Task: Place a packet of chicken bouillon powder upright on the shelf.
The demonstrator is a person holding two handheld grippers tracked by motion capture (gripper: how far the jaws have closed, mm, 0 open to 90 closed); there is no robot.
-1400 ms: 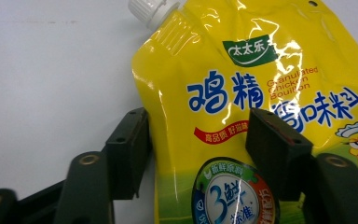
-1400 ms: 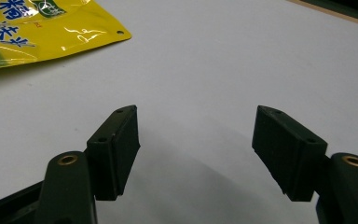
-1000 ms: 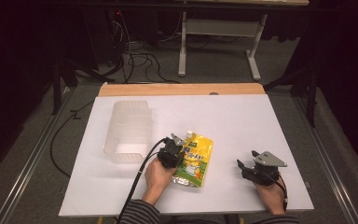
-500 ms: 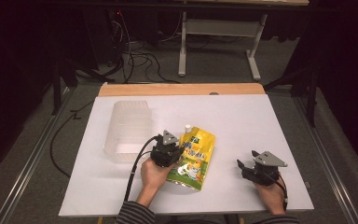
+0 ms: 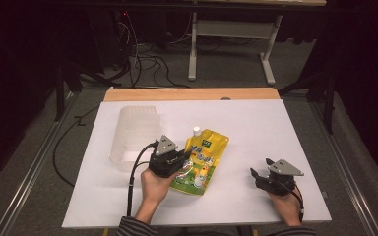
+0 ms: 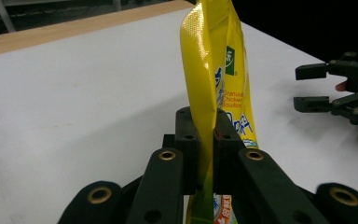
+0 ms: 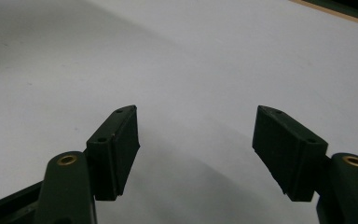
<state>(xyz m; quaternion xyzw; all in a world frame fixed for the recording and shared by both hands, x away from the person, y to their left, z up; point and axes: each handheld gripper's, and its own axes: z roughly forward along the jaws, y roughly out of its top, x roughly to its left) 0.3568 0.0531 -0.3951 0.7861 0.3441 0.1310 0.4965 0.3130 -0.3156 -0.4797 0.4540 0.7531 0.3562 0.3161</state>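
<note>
Your left gripper is clamping the yellow pouch: its two black pads are pressing on the pouch's edge from either side, and the pouch is standing up between them, rising well past the fingertips in the left gripper view. Printed lettering is facing to the right of the pads, and the plain yellow seam is running straight up from the pinch.

In the high view, the left gripper is biting the pouch at its left edge, about halfway along. The white cap is pointing away from you, beyond the fingertips, and the pouch's bottom end is lying closer to you than the pads. The rest of the pouch is stretching out to the right of the grip, over the white table.

A clear plastic bin is sitting just to the left of your left gripper, apart from the pouch.

Your right gripper is hanging with its fingers released, spread wide with bare table between them. In the high view it is sitting well to the right of the pouch, its tips pointing left toward it and touching nothing. From the left gripper view it is showing beyond the pouch, jaws apart.
</note>
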